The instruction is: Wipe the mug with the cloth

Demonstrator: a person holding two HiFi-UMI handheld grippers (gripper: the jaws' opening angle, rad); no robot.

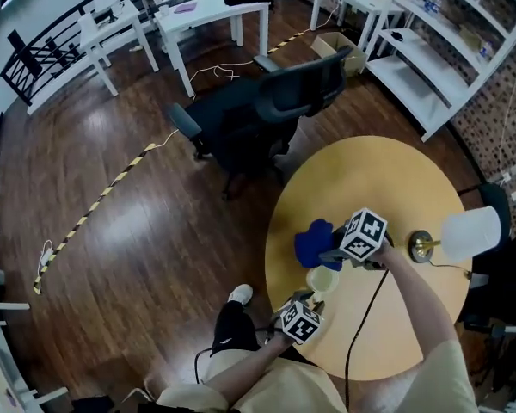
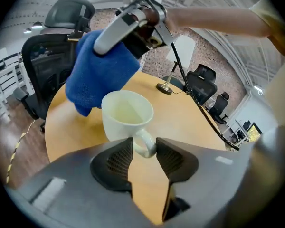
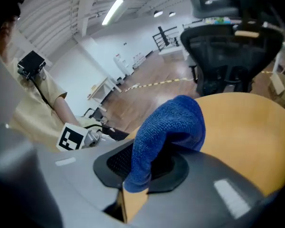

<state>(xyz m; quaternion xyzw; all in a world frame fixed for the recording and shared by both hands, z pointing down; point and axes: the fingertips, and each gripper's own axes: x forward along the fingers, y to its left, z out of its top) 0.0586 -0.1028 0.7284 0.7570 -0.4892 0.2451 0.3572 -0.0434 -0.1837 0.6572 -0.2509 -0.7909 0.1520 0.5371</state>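
Between the pads of the left tool (image 2: 143, 146) sits the handle of the mug (image 2: 126, 115). The jaws are clamped on that handle from both sides, and the cream-coloured mug stands upright with its open mouth facing up. The mug is empty inside. Whether its base rests on the worktop (image 2: 190, 122) cannot be told, because the jaws cover it.

The right tool (image 3: 149, 161) has its jaws closed on the blue cloth (image 3: 171, 127). The cloth bunches out past the pads in a rounded fold. In the left gripper view, the cloth hangs from the right tool just beside the far left wall of the mug, level with the rim. Contact between cloth and mug cannot be confirmed.

In the head view, both tools are over the near left part of the round wooden worktop, with the right tool beyond the left one. A black cable runs from the right tool back across the worktop toward the person. A lamp (image 1: 423, 246) with a brass base and a white shade stands on the right side of the worktop. A black office chair (image 1: 267, 110) stands on the dark wooden floor beyond the far edge.
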